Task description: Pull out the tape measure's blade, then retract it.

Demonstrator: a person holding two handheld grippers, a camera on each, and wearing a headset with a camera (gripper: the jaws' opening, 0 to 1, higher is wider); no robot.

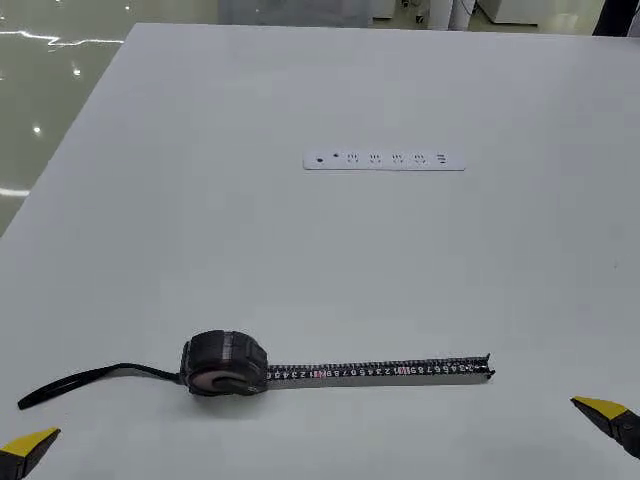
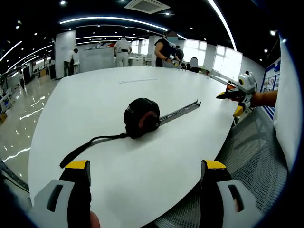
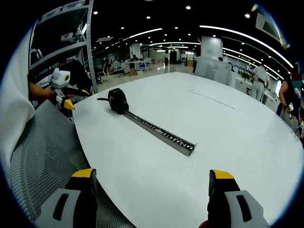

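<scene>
A dark tape measure lies on the white table near its front edge, its blade pulled out to the right and lying flat. A black wrist strap trails to the left of the case. My left gripper is open with nothing between its yellow-tipped fingers, back from the case at the table's near edge; its tip shows at the head view's lower left. My right gripper is also open and empty, short of the blade's end hook; its tip shows at the lower right.
A white power strip lies flat at the table's middle, well beyond the tape measure. Several people stand past the far end of the table. Shelving stands to the left in the right gripper view.
</scene>
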